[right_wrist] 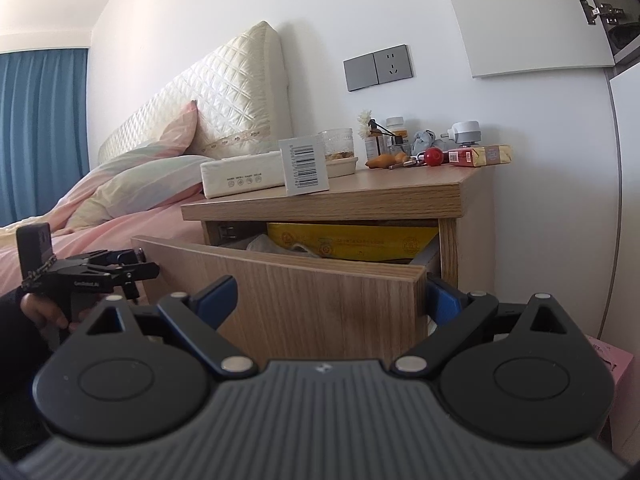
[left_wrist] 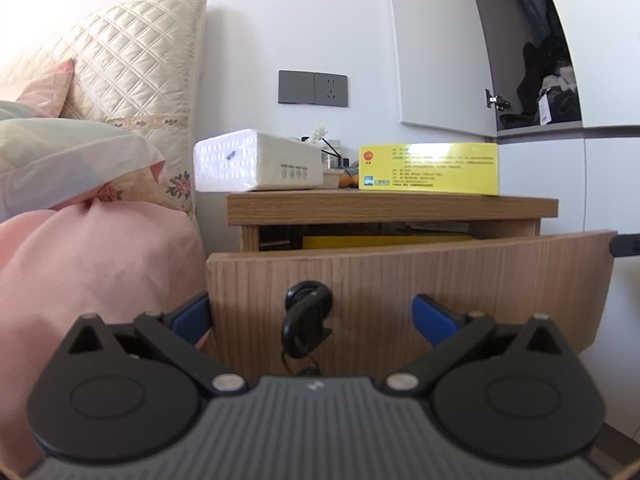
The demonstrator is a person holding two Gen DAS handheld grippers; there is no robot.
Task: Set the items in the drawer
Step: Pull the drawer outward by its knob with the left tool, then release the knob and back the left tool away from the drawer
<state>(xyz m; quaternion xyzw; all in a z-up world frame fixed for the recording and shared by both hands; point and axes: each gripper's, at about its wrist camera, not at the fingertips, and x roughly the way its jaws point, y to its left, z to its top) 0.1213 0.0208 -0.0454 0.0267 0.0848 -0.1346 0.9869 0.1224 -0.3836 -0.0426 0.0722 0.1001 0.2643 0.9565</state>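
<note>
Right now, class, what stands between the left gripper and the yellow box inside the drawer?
The drawer's wooden front panel, key in its lock, stands before the left gripper and hides most of the yellow box; left wrist view.

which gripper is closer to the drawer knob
Left. The left gripper is open right in front of the black drawer knob, fingers either side. The right gripper is over at the drawer front's right end.

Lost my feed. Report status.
Left gripper open, facing drawer. Right gripper open, empty. Drawer open. Yellow box on nightstand.
</note>
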